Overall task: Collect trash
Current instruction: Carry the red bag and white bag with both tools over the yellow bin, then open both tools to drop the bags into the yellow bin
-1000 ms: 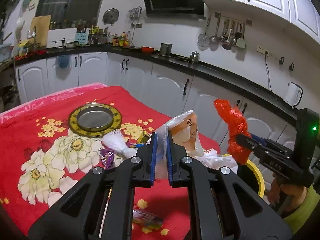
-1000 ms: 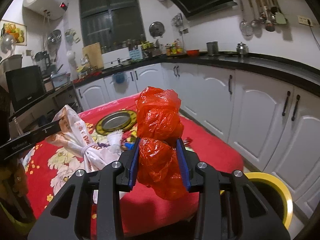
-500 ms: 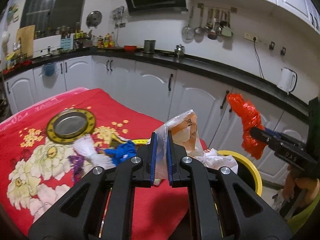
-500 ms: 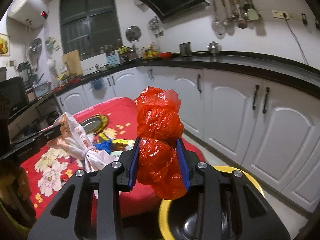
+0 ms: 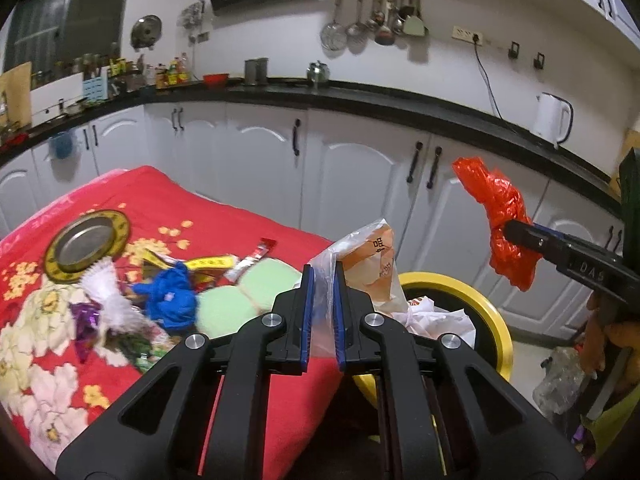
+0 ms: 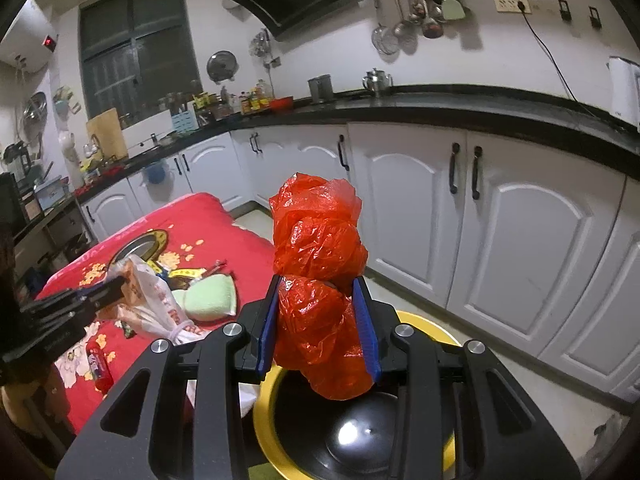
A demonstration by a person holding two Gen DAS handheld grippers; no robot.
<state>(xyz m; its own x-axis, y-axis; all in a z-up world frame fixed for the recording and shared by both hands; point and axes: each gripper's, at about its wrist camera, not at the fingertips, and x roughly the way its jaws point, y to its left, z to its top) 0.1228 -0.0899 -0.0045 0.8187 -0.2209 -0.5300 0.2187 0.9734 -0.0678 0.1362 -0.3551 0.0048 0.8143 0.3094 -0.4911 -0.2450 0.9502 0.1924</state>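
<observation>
My left gripper [image 5: 322, 276] is shut on the top of a clear plastic bag with orange print [image 5: 372, 256], which hangs past the table's edge beside a yellow-rimmed black bin [image 5: 486, 304]. White crumpled plastic lies at the bin's mouth. My right gripper [image 6: 318, 286] is shut on a crumpled red plastic bag [image 6: 320, 232], held right over the bin [image 6: 266, 412]. The left wrist view shows that red bag [image 5: 496, 204] at the right, in the right gripper [image 5: 510, 234]. In the right wrist view the left gripper [image 6: 116, 284] and its bag [image 6: 160, 304] are at the left.
The table's red flowered cloth [image 5: 168, 208] carries loose wrappers, a blue crumpled piece [image 5: 172, 300], a green sponge [image 5: 256, 284] and a gold-rimmed metal plate [image 5: 86, 240]. A small red bottle [image 6: 98, 364] lies near the table's edge. White cabinets [image 6: 520, 240] stand behind the bin.
Both grippers have swung away from the table toward the bin, still holding their bags. The bin now fills the space under the red bag, and the table has slid left.
</observation>
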